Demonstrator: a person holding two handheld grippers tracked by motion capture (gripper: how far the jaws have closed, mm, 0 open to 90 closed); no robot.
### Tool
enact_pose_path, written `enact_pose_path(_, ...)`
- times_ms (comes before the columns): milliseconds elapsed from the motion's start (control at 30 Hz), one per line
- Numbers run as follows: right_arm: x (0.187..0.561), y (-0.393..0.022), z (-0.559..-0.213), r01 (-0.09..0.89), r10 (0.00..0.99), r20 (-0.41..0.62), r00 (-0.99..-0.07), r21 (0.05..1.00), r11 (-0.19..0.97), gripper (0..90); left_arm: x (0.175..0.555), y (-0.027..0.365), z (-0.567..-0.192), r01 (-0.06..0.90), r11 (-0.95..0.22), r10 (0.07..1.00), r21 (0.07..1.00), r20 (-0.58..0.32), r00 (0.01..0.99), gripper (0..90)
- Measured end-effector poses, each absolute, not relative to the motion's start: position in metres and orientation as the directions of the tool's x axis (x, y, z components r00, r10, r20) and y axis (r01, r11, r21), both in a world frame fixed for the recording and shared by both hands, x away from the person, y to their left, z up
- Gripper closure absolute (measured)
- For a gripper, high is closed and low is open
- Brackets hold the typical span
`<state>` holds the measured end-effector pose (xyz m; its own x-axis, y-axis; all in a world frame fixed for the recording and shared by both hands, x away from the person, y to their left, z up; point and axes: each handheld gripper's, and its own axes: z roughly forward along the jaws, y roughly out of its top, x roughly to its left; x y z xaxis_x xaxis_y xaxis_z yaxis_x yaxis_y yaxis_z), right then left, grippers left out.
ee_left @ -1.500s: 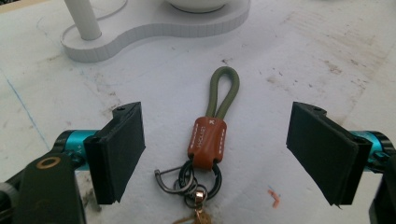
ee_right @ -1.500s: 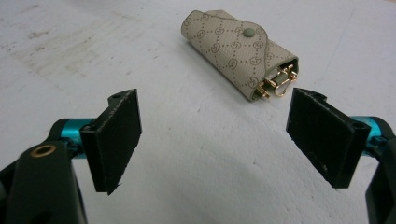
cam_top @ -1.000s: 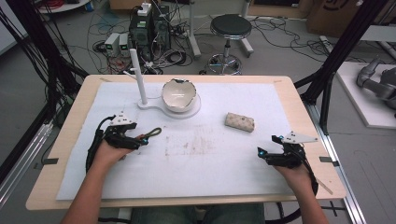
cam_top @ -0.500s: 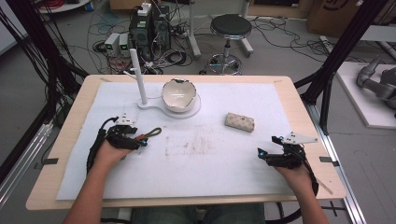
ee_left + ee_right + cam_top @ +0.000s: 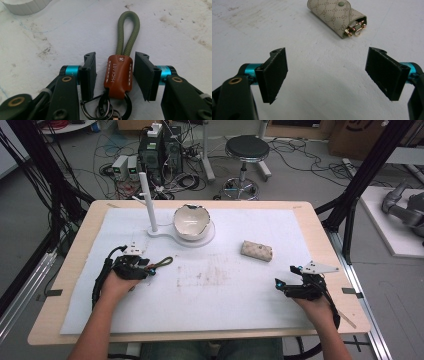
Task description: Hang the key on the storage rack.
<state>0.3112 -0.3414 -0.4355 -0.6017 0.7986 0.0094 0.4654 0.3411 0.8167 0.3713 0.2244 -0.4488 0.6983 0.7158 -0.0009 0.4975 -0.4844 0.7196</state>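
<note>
A key ring with a brown leather tab [image 5: 118, 75], an olive cord loop and dark metal rings lies on the white mat by my left hand [image 5: 162, 263]. My left gripper [image 5: 117, 72] [image 5: 145, 270] straddles the tab. Its jaws have just been closing, and a narrow gap still shows on each side, so the pads do not press on it. A beige patterned key pouch [image 5: 334, 16] [image 5: 257, 250] lies ahead of my right gripper [image 5: 332, 75] [image 5: 285, 282], which is wide open with nothing between its jaws.
A cracked white bowl [image 5: 190, 221] sits on a white stand with an upright post [image 5: 148, 202] at the back centre; the stand's base [image 5: 25, 5] lies just beyond my left gripper. The white mat [image 5: 225, 285] covers most of the wooden table.
The left gripper's jaws have drawn closer together around the key ring. Both hands, the pouch and the bowl stay where they were.
</note>
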Motion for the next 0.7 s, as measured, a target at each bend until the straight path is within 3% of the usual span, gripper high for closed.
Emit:
enact_pose_path(300,0.3118,-0.3411,-0.4360,0.464,0.796,0.008,-0.605,0.816,0.344,18.4,0.3697,0.2250,-0.4490,0.492,-0.481,0.710,0.726,-0.007,0.705,66.6)
enact_pose_path(700,0.3130,-0.3381,-0.4368,0.467,0.792,0.011,-0.610,0.812,0.349,18.4,0.3650,0.2291,-0.4399,0.468,-0.462,0.722,0.753,0.013,0.692,70.6)
